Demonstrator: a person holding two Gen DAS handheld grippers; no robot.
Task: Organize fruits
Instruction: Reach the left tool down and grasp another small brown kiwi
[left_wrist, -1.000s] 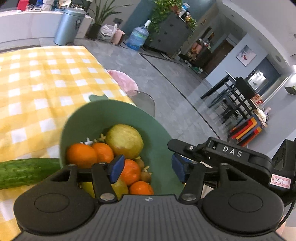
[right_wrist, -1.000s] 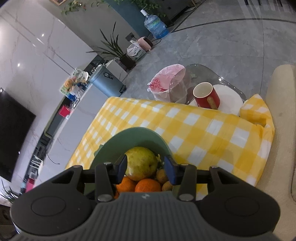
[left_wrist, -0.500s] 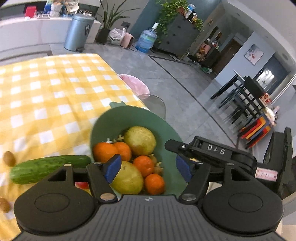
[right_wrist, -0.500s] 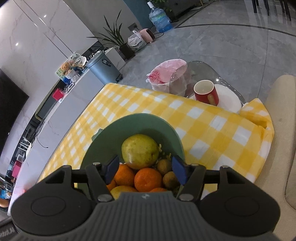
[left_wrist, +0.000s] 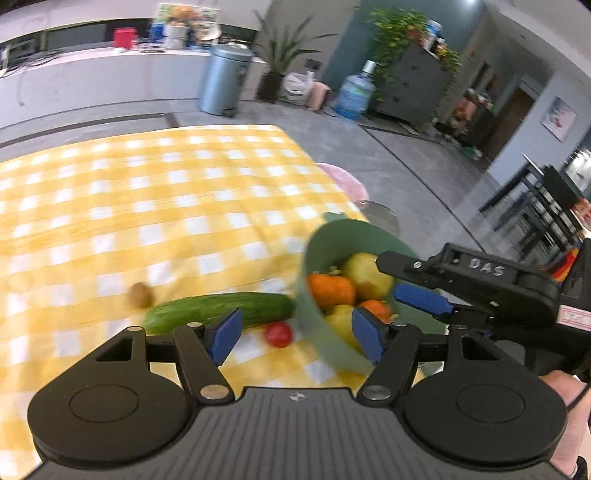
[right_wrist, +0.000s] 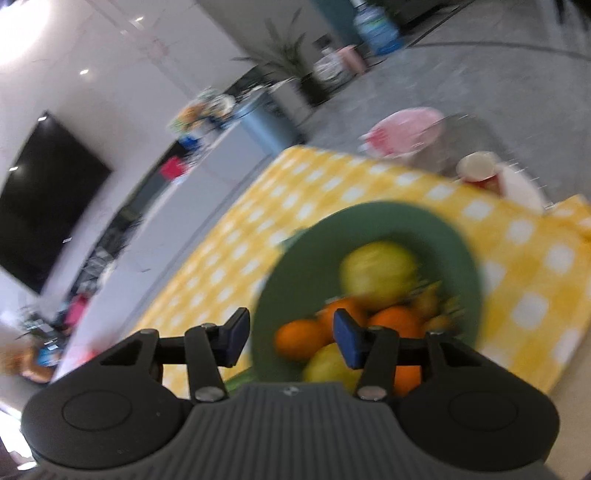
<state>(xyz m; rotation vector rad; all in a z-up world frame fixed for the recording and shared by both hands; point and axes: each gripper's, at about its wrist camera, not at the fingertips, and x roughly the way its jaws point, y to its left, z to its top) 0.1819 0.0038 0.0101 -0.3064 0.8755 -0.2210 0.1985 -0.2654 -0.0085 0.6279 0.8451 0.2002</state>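
On the yellow-and-white checked tablecloth (left_wrist: 155, 206), the round green bowl (left_wrist: 328, 240) of oranges and pears is sitting beside a long green cucumber (left_wrist: 218, 312), while the left gripper (left_wrist: 295, 334) is hovering empty, jaws apart, and the right gripper (right_wrist: 286, 338) is closing on nothing.

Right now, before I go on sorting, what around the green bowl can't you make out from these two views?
- Bowl bottom: hidden under the piled fruit in both views.
- Small brown thing beside the cucumber: left view, too blurred to identify.
- Cucumber in the right view: hidden behind the right gripper body.
- Right gripper's closing jaws: nothing visibly between them, but the right view is motion-blurred.
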